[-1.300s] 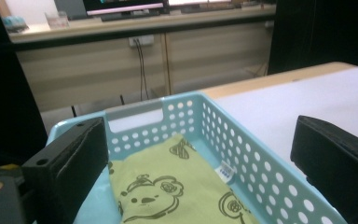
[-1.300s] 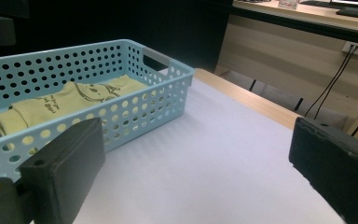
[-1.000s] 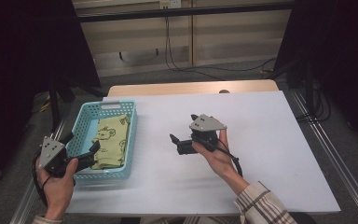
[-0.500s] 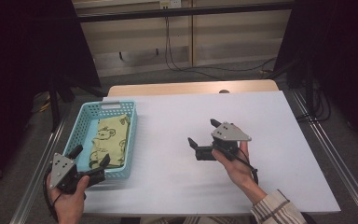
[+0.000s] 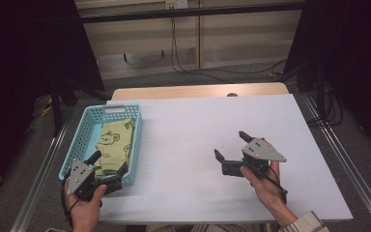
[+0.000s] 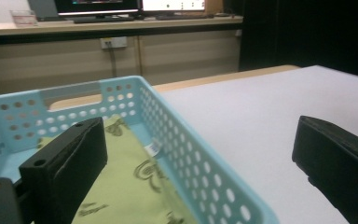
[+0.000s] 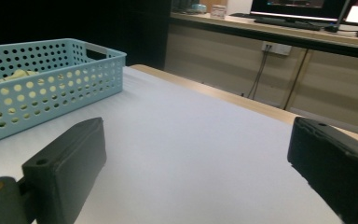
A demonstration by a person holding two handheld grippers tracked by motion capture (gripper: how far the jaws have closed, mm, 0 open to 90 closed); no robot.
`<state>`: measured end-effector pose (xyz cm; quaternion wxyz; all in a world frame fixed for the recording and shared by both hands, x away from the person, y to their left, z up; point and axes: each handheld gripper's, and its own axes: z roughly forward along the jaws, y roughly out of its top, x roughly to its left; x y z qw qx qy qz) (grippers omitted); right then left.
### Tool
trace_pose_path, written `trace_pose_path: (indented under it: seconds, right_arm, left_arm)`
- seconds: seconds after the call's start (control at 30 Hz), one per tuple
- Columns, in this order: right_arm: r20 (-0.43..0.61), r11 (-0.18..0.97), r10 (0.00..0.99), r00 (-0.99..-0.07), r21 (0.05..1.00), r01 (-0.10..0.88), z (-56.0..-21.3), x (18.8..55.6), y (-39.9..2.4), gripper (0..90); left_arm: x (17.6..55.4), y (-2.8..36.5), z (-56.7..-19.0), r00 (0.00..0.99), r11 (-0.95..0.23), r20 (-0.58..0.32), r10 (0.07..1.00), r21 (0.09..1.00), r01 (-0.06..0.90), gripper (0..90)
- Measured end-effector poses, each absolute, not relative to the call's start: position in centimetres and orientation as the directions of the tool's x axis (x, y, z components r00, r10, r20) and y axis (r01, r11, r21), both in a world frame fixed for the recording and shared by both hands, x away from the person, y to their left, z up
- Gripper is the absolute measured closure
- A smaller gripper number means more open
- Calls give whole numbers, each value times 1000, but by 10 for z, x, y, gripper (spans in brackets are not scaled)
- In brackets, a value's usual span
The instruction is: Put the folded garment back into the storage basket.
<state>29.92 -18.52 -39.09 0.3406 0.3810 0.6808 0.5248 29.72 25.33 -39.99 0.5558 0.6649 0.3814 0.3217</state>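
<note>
Lying folded inside the blue basket (image 5: 82,140) at the tabletop's (image 5: 193,125) left edge: green printed cloth (image 5: 112,147). Hovering wide open and empty at the basket's near end, straddling its right wall: left gripper (image 5: 110,166). Hanging wide open, empty, over bare tabletop well apart: right gripper (image 5: 233,146).

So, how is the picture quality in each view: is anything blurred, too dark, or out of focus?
High view: the white table is evenly lit and sharp, while the room around it is very dark. Left gripper view: its own jaws are soft, as is the near rim of the blue basket; the green cloth is fairly clear. Right gripper view: the jaws are blurred, and the background desk is slightly soft.
</note>
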Motion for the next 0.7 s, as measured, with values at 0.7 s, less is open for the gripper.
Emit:
trace_pose_path:
  seconds: [0.7]
  right_arm:
    - [-106,155,957,-271,974,167,-413,257,-250,13]
  left_arm:
    - [302,251,-412,466,-79,-22,884,978,195,30]
